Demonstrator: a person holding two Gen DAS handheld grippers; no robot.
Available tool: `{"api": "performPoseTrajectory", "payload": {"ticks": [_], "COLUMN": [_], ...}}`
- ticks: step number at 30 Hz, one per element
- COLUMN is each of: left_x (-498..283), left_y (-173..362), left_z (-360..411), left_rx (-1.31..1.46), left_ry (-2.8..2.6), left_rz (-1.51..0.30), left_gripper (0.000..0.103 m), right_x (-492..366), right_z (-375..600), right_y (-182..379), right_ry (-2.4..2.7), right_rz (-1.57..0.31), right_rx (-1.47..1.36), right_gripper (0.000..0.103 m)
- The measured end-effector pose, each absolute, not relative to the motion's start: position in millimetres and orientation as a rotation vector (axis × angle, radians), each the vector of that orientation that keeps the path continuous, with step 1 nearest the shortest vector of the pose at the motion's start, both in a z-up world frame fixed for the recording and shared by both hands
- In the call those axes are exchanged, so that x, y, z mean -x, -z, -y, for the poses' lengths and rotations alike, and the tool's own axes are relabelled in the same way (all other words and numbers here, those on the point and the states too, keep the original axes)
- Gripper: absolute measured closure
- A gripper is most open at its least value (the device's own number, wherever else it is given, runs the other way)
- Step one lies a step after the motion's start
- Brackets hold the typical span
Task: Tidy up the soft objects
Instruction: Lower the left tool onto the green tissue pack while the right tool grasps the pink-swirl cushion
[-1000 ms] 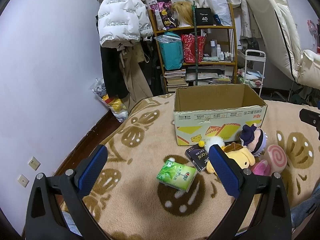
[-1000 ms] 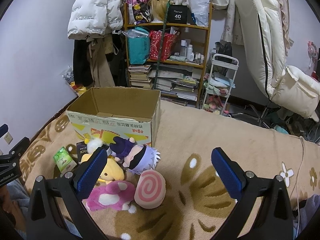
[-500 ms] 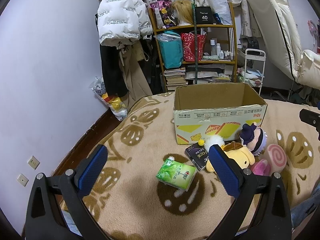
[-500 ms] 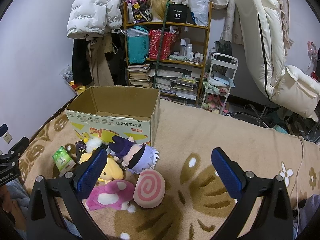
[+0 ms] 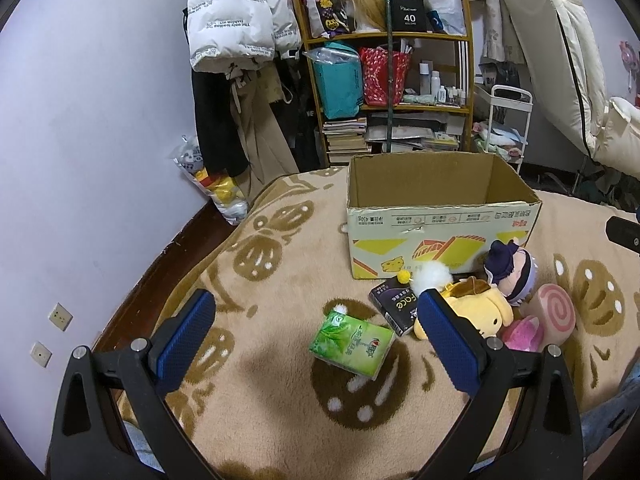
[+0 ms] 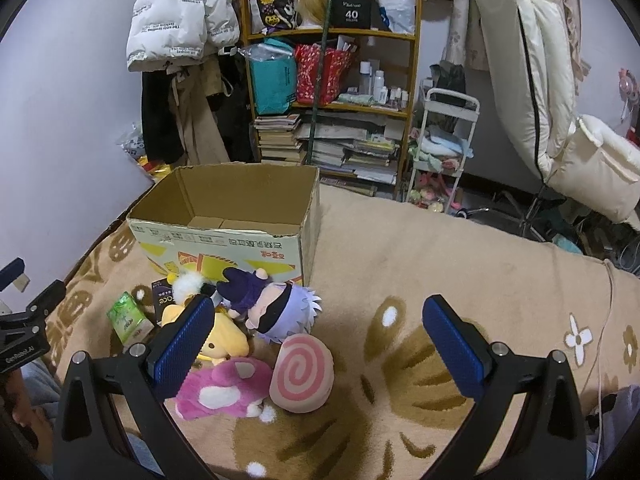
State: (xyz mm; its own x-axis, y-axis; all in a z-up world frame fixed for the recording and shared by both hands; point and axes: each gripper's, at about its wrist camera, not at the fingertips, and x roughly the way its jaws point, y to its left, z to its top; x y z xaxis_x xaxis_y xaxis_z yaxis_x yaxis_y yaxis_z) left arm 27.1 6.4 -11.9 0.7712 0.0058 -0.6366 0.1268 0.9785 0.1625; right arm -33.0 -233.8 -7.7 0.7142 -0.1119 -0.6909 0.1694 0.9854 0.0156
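Jaws spread above the toy pile

Both grippers, left [image 5: 312, 336] and right [image 6: 316, 340], hang released and empty. Plush toys [image 6: 240, 344] cluster against the box [image 6: 224, 240] front, just ahead-left of the right gripper, which is nearer. The green pack [image 5: 352, 344] lies flat between the left jaws, its long axis crosswise.

The yellow plush [image 6: 224, 338] is partly hidden behind the right gripper's left pad, and in the left wrist view behind the left gripper's right pad. The black packet [image 5: 394, 304] lies partly under the white pom-pom [image 5: 432, 278]. The box floor [image 6: 224, 222] shows only as a strip past the near wall. Small print on the green tissue pack [image 5: 352, 344] is unreadable. Bottles [image 6: 380, 88] on the far shelf are too small to tell.
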Motion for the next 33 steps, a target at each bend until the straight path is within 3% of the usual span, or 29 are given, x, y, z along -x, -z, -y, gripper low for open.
{"api": "performPoseTrajectory", "payload": {"ticks": [11,33], "left_x": [-61.0,-113.9], "left_y": [28.2,110.6], "left_z": [1.9,24.4], "left_rx": [-0.237,-0.369], "left_ry": [0.084,0.157], "left_rz": [-0.780,-1.072], "left_gripper": [0.003,0.003], "right_x": [-2.5,-48.2], "right_z": [245.9,253.0], "right_y": [19.3,102.3], "right_ry": [0.086,0.073], "right_rz": [-0.855,-1.170], "right_rx": [-0.200,-0.206], "right_gripper": [0.000,0.003]}}
